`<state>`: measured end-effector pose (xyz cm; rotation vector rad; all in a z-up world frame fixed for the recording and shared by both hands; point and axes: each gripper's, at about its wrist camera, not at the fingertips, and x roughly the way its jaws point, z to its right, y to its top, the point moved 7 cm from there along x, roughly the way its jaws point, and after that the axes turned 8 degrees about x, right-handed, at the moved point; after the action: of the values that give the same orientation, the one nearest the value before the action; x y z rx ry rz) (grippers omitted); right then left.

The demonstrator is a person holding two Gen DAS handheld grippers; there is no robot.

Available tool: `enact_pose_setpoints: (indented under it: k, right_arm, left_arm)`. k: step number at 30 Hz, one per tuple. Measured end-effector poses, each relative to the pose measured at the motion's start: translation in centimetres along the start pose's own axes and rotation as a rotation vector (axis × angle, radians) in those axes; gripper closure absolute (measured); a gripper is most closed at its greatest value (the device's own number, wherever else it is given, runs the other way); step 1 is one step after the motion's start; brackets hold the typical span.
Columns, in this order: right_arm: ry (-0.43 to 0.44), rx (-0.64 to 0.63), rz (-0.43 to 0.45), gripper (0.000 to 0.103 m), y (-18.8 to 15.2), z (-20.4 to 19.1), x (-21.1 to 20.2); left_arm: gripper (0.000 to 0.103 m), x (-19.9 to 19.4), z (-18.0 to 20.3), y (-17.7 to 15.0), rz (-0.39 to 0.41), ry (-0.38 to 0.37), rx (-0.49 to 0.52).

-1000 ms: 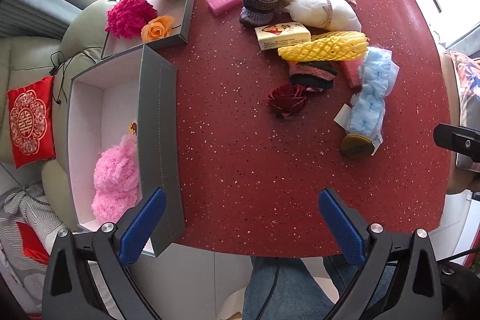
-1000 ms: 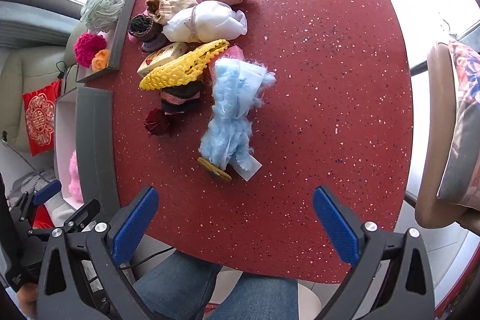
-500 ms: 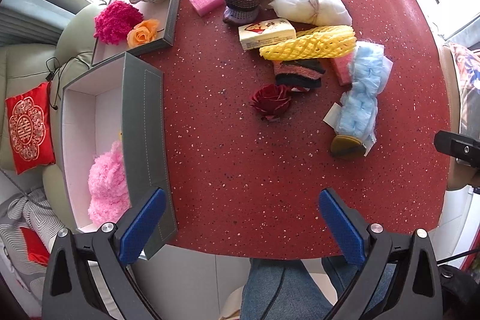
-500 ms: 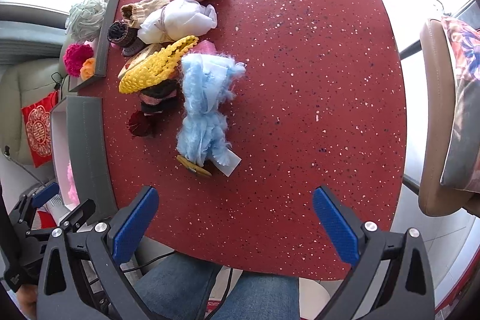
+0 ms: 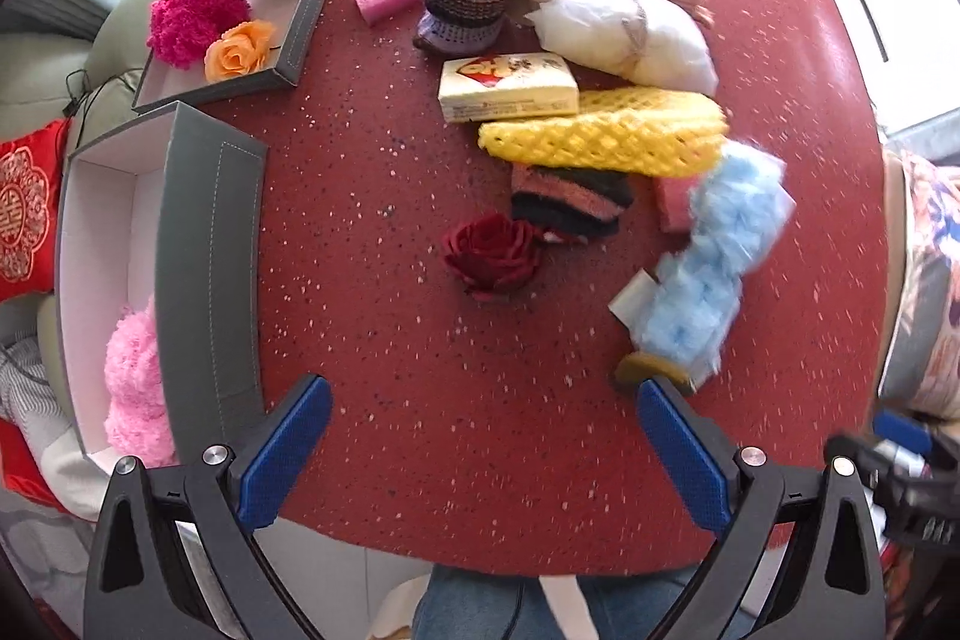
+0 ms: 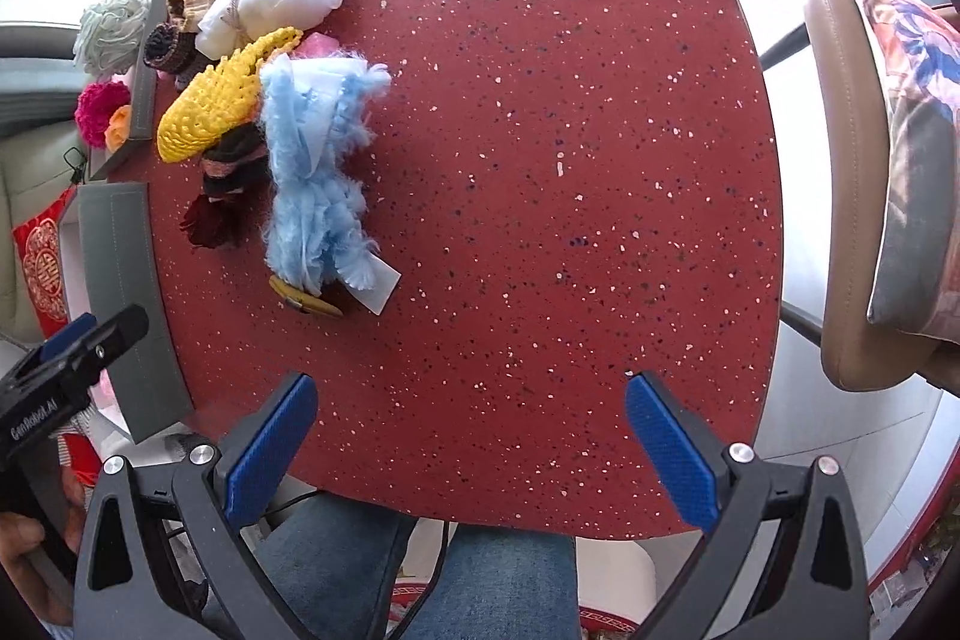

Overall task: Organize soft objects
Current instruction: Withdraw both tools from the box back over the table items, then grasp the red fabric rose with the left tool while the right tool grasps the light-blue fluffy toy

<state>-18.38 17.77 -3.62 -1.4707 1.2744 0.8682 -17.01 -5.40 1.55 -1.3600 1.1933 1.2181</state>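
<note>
Left wrist view: the left gripper (image 5: 480, 451) hovers with fingers wide, empty, over the red table (image 5: 372, 340). A dark red rose (image 5: 492, 256) lies beyond it, a blue duster (image 6: 315, 178) just right. The right gripper (image 6: 471, 451) gapes wide, empty.

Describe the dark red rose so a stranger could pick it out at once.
Start at the round red table and find the pile of soft things on its far half. The dark red rose lies at the pile's near edge, beside the striped pink-and-black knit. It is the only flower on the tabletop.
</note>
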Motion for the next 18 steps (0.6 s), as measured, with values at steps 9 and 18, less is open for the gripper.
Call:
enact_pose_setpoints:
  k: [9, 18]
  right_arm:
    - [-0.01, -0.033, -0.002, 0.0, 0.2, -1.1, 1.4]
    - [0.038, -0.069, 0.033, 0.0, 2.2, -5.4, 3.5]
  left_arm:
    - [0.001, 4.6, -1.6, 2.4, -0.01, 0.072, -0.032]
    - [0.001, 8.4, -3.1, 3.0, -0.013, 0.067, -0.077]
